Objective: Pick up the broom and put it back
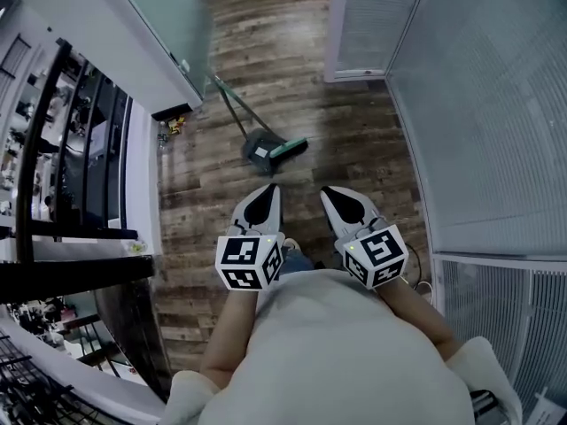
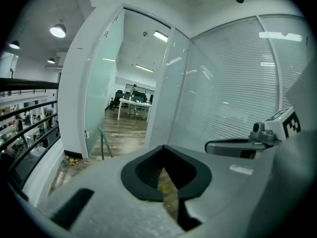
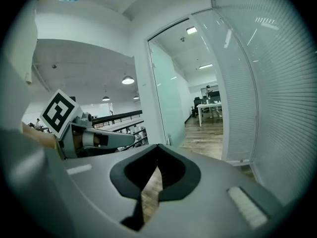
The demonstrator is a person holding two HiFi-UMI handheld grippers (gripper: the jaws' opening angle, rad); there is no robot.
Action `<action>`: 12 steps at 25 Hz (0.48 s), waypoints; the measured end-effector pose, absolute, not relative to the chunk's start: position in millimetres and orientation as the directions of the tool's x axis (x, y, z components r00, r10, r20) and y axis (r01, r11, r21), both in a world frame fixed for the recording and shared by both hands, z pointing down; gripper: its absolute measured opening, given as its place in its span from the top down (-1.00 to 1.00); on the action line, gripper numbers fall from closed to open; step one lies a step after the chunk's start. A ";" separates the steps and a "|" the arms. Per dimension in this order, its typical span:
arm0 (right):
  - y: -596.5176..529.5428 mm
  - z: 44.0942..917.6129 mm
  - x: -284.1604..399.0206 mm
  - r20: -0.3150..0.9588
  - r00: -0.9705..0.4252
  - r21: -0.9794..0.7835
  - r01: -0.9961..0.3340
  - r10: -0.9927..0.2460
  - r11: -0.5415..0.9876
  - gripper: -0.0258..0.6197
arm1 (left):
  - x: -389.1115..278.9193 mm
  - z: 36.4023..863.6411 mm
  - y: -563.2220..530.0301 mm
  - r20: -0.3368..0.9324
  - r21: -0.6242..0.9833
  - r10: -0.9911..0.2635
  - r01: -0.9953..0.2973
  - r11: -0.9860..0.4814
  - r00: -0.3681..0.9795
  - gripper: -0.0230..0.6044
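I see a wooden floor [image 1: 292,51] running ahead of me, between a glass door [image 1: 168,16] on the left and a wall of blinds [image 1: 478,104] on the right. The broom [image 1: 266,149] is on this floor, in front of me and a little to the left, well apart from both tongs. I think it was left in the open passage, so it needs to be lifted and brought to its place, which I cannot identify from here.

The left gripper [image 1: 266,193] and the right gripper [image 1: 335,197] are held side by side close to the body, both pointing forward and a little down toward the broom. I judge this as a ready position before the approach. In the left gripper view the left gripper's tips meet and hold nothing; in the right gripper view the right gripper's tips also meet and hold nothing. They must be opened before any grasp.

The long axis of the broom goes diagonally; the thin handle [image 1: 232,109] points away from me and left, toward the lower edge of the glass door, and the dark head with its green strip [image 1: 289,149] points near and right. In the left gripper view the handle [image 2: 101,143] seems to slant upward beside the door; I cannot tell if it touches the glass.
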State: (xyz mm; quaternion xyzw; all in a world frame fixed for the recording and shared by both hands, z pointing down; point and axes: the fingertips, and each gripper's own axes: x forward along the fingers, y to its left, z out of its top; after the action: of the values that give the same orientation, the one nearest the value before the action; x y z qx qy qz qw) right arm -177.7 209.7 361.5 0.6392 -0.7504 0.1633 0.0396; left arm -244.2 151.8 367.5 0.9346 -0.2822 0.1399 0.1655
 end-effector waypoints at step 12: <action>145.7 366.5 -194.7 0.278 -0.182 -0.209 -0.970 -0.943 0.126 0.90 | -260.0 372.3 92.7 0.350 0.250 -0.470 -0.564 -0.787 0.811 0.91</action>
State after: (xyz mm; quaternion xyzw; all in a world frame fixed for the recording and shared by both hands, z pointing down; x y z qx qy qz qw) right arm -194.7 145.7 366.5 0.6382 -0.7494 0.1722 0.0386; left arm -260.0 92.7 372.3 0.9355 -0.2762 0.1356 0.1735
